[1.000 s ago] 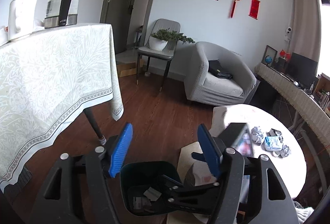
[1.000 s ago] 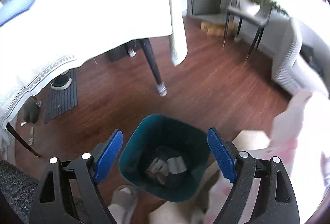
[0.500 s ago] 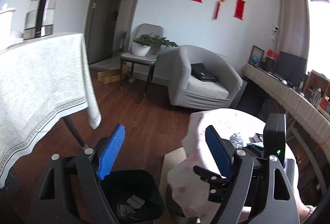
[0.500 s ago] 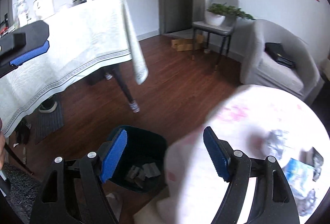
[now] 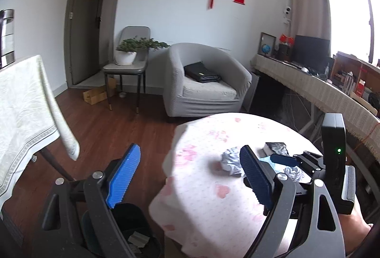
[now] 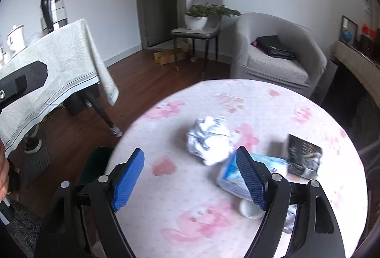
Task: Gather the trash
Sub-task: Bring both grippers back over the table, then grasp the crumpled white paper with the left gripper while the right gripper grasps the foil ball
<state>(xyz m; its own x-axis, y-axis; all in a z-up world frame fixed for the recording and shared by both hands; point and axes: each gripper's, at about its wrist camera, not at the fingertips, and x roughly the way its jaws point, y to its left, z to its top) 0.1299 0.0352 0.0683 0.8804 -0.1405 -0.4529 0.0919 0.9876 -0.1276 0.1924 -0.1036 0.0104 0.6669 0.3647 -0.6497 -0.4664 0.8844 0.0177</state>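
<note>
Here both grippers' jaws apart, empty; blue packet (image 6: 234,178) lies flat beside crumpled paper ball (image 6: 209,139), long axis toward black wrapper (image 6: 304,158)

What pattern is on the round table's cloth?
Pink floral blotches on white cloth; clearest in the right wrist view.

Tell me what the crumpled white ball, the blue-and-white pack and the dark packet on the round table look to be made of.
Crumpled white ball: probably paper, matte, with sharp creases and grey print.
Blue-and-white pack: likely soft plastic film, slightly glossy; motion blur leaves it uncertain.
Dark packet: seemingly foil or plastic wrapper, with shiny wrinkled highlights at its lower end.
</note>
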